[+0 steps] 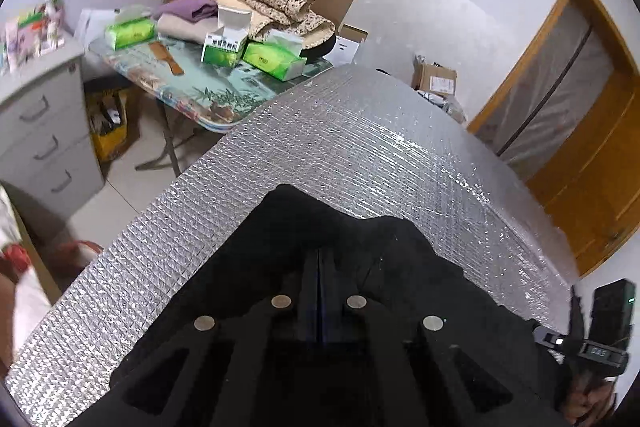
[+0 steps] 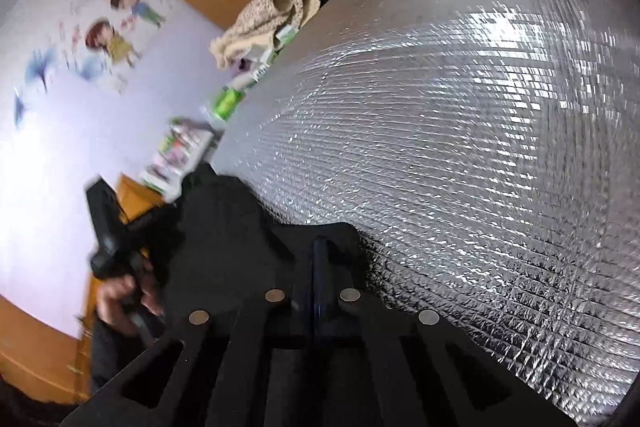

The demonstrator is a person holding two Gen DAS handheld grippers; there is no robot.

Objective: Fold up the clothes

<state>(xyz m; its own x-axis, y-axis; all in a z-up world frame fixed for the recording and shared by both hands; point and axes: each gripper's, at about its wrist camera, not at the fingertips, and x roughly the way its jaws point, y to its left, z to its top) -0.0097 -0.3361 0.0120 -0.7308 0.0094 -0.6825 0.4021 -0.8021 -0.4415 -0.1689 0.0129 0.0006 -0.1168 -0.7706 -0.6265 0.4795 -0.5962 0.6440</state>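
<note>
Left wrist view: the left gripper (image 1: 319, 259) is pinched tight on a black garment (image 1: 360, 239) that lies on the shiny silver mat (image 1: 340, 131). The right gripper (image 1: 580, 307) shows at the edge.

Right wrist view: the right gripper (image 2: 319, 247) is pinched tight on the same black cloth (image 2: 224, 211).

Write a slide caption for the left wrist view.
Left hand-held gripper shut on a black garment over the silver mat.
</note>
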